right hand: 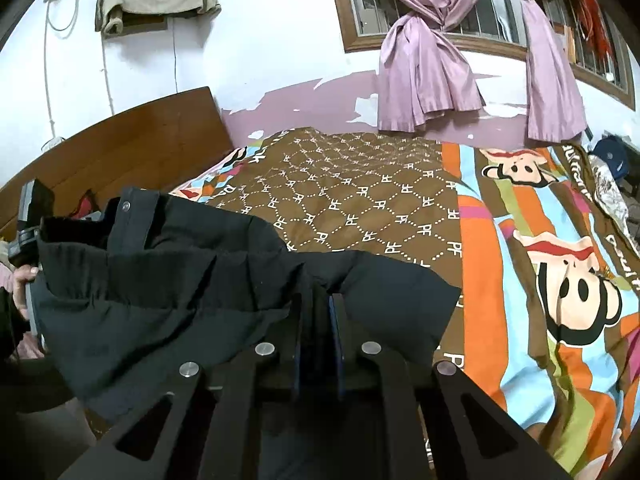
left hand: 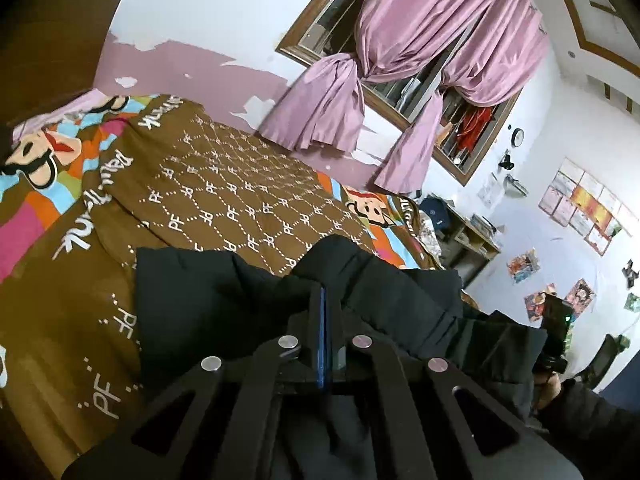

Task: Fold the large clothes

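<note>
bed (right hand: 360, 184): widest thing in both views, spreading ahead of and below both sets of jaws; brown patterned cover with cartoon stripes off to the right of the right jaws; a flat, soft place to lay the fold

jacket (right hand: 168, 280): dark, padded, quilted in bands; hangs bunched between the two grippers, its far edge draped toward the cover just ahead of the jaws; a snap button shows on a placket up-left of the right jaws; in the left view it fills the space around and ahead of the jaws (left hand: 224, 300)

handling (a judgement): soft and bulky, springy with filling, likely light for its size; the smooth shell looks liable to slide through a thin pinch; it will puff back rather than hold a crease

where to hold (judgement): seams, hem or placket, where layers are stitched; not mid-panel

left gripper (left hand: 323, 300): jaws drawn together on a fold of jacket, blue pad edge showing; the cloth rises in a ridge either side of them

right gripper (right hand: 318, 300): jaws nearly closed, a gather of jacket pinched between the blue pads; cloth slopes away left of them

hand (right hand: 22, 288): small, at the far left of the right jaws, on the other handle
</note>
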Available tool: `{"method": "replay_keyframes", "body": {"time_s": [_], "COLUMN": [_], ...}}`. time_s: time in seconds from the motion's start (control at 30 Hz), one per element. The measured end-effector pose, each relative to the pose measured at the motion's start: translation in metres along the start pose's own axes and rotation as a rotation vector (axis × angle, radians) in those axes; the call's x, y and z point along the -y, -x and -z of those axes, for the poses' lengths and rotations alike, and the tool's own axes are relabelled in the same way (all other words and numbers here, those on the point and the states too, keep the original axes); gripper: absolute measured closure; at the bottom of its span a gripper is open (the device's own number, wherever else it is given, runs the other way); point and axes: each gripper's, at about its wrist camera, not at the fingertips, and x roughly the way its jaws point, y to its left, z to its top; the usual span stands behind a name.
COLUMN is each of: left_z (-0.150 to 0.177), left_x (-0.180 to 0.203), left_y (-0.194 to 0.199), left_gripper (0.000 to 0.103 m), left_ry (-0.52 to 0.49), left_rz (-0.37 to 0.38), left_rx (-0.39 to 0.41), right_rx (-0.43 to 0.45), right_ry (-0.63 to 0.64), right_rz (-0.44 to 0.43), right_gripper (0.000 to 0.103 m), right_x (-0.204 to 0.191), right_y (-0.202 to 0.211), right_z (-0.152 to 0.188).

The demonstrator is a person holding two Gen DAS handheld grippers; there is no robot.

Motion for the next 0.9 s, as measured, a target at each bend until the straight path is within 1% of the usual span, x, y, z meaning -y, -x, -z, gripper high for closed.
{"method": "replay_keyframes", "body": {"time_s": [0.07,0.1,0.17,0.2,0.23,0.3,0.33,0.37,0.43,0.47,0.5,0.53,0.57,0.6,0.63,0.67,0.7,0.73,0.8,0.83,0.9], "left_z": [-0.003,-0.006,-0.017,-0.022,-0.029,-0.036,-0.039,-0.04,-0.039,-0.037,-0.034,-0.029,-0.026,-0.023,-0.023,-0.022,-0.021,-0.02,-0.018,-0.019,-0.027], "left_x": [-0.002,-0.003,-0.001,0.0,0.001,0.001,-0.001,-0.005,-0.014,-0.019,-0.023,-0.028,-0.032,-0.034,-0.034,-0.034,-0.033,-0.031,-0.026,-0.022,-0.016], "left_y": [0.0,-0.001,-0.006,-0.01,-0.018,-0.028,-0.037,-0.048,-0.072,-0.08,-0.085,-0.086,-0.086,-0.087,-0.088,-0.09,-0.09,-0.088,-0.08,-0.075,-0.055], "left_gripper": [0.103,0.101,0.069,0.023,0.006,0.006,0.006,0.006,0.006,0.006,0.007,0.007,0.008,0.025,0.055,0.065,0.078,0.086,0.09,0.092,0.093], "left_ry": [0.015,0.032,0.028,0.023,0.016,-0.002,-0.005,-0.004,0.003,0.005,0.011,0.019,0.021,0.015,0.011,0.007,-0.002,-0.018,-0.053,-0.075,-0.095], "left_rz": [0.034,0.044,0.054,0.057,0.083,0.129,0.132,0.121,0.092,0.082,0.094,0.138,0.171,0.171,0.16,0.14,0.115,0.097,0.074,0.048,-0.032], "left_rx": [-0.019,-0.028,-0.054,-0.072,-0.103,-0.115,-0.132,-0.165,-0.26,-0.292,-0.303,-0.296,-0.271,-0.262,-0.271,-0.287,-0.291,-0.282,-0.256,-0.233,-0.142], "right_rx": [-0.007,-0.011,-0.016,-0.016,-0.018,-0.031,-0.039,-0.046,-0.057,-0.058,-0.059,-0.059,-0.06,-0.061,-0.062,-0.064,-0.065,-0.066,-0.055,-0.045,-0.026], "right_ry": [0.007,0.01,0.001,-0.01,-0.018,-0.019,-0.012,-0.003,0.013,0.017,0.021,0.023,0.023,0.021,0.018,0.011,0.001,-0.01,-0.011,-0.003,0.01], "right_rz": [0.004,0.005,0.006,0.004,0.002,-0.001,0.001,0.003,0.005,0.001,0.0,-0.001,-0.002,0.0,0.004,0.016,0.026,0.035,0.079,0.108,0.183], "right_gripper": [0.093,0.093,0.093,0.092,0.092,0.092,0.092,0.092,0.092,0.092,0.092,0.092,0.092,0.092,0.092,0.092,0.093,0.093,0.094,0.094,0.096], "right_x": [0.0,0.0,0.003,0.006,0.008,0.011,0.011,0.012,0.013,0.013,0.014,0.014,0.015,0.015,0.016,0.017,0.018,0.02,0.018,0.015,0.009], "right_y": [-0.001,-0.002,-0.003,-0.003,-0.005,-0.011,-0.015,-0.018,-0.026,-0.029,-0.031,-0.033,-0.034,-0.036,-0.037,-0.038,-0.038,-0.038,-0.036,-0.034,-0.029], "right_z": [0.001,0.001,0.002,0.002,0.002,0.0,-0.001,-0.002,-0.005,-0.007,-0.007,-0.007,-0.006,-0.005,-0.004,-0.004,-0.004,-0.004,-0.007,-0.009,-0.017]}}
